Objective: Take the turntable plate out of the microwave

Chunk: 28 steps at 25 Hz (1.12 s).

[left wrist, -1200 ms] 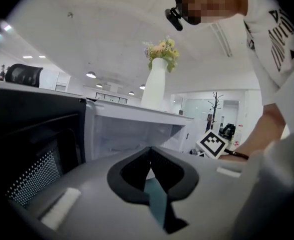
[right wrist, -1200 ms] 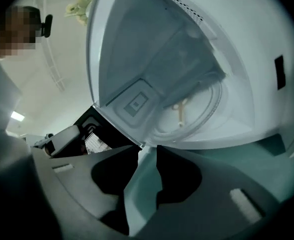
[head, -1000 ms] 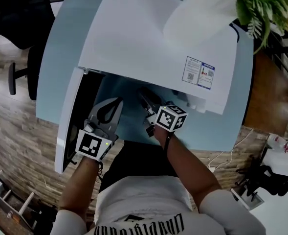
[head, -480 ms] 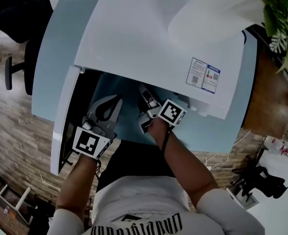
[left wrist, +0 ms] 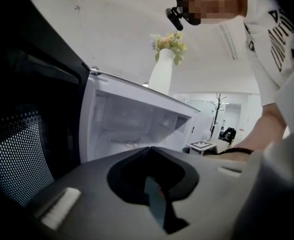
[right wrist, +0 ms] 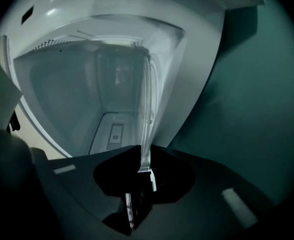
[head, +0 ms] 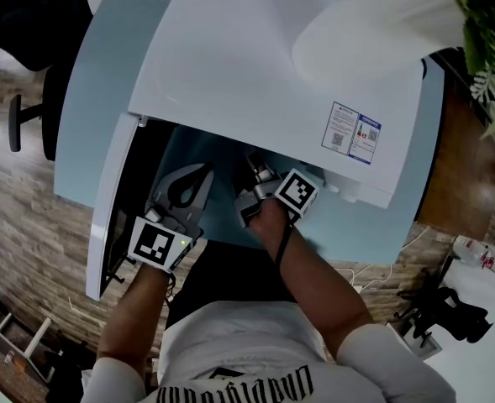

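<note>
Glass, clear and round, the turntable plate (right wrist: 147, 104) looks heavy, slick, breakable; right gripper (right wrist: 143, 154) pinches its rim in the white microwave (head: 255, 82), left gripper (left wrist: 149, 149) closed, empty.

Head view: even light, with the white microwave (head: 255, 74) top and the vase (head: 373, 23) nearly washed out. Both gripper views bend strongly and have black corners. The right one is dim and teal-tinted; the left one is brighter, its foreground soft.

Microwave (head: 255, 82) on pale blue table (head: 96, 99)
</note>
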Each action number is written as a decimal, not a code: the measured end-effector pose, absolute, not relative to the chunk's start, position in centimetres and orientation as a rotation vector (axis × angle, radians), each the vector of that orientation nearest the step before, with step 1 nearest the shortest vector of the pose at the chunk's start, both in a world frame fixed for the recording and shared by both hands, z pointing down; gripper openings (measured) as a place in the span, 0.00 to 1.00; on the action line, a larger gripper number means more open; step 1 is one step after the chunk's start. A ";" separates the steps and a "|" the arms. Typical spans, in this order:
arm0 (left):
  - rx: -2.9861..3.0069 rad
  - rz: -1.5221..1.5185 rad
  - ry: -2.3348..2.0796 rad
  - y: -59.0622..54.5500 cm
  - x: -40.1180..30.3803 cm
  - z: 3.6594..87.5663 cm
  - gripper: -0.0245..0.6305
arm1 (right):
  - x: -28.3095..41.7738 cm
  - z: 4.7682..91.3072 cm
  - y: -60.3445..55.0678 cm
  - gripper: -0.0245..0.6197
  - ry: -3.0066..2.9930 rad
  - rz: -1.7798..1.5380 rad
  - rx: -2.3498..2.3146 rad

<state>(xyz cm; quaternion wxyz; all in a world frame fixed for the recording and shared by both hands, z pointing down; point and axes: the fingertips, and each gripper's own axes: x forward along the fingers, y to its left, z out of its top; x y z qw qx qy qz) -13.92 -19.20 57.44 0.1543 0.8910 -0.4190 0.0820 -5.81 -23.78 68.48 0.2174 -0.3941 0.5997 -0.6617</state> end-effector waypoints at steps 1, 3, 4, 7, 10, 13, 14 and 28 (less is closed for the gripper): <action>2.554 0.228 -1.199 -19.1 -13.9 57.6 0.11 | -5.8 68.4 -23.8 0.11 1.659 -1.828 -1.097; 2.539 0.219 -1.191 -18.8 -13.6 57.6 0.11 | -5.8 68.3 -23.8 0.09 1.646 -1.826 -1.111; 2.526 0.218 -1.186 -18.8 -13.5 57.6 0.11 | -5.8 68.3 -23.7 0.09 1.638 -1.825 -1.114; 2.508 0.222 -1.182 -18.5 -13.4 57.5 0.11 | -5.6 68.4 -23.6 0.08 1.615 -1.822 -1.117; 2.500 0.227 -1.186 -18.4 -13.4 57.5 0.11 | -5.4 68.3 -23.6 0.08 1.603 -1.819 -1.114; 2.513 0.232 -1.203 -18.2 -13.8 57.8 0.11 | -5.3 67.9 -23.5 0.08 1.615 -1.802 -1.109; 2.505 0.229 -1.201 -18.0 -13.9 57.8 0.11 | -5.3 67.9 -23.3 0.08 1.615 -1.799 -1.109; 2.492 0.221 -1.220 -16.7 -14.6 58.7 0.11 | -4.2 67.8 -22.2 0.06 1.573 -1.783 -1.103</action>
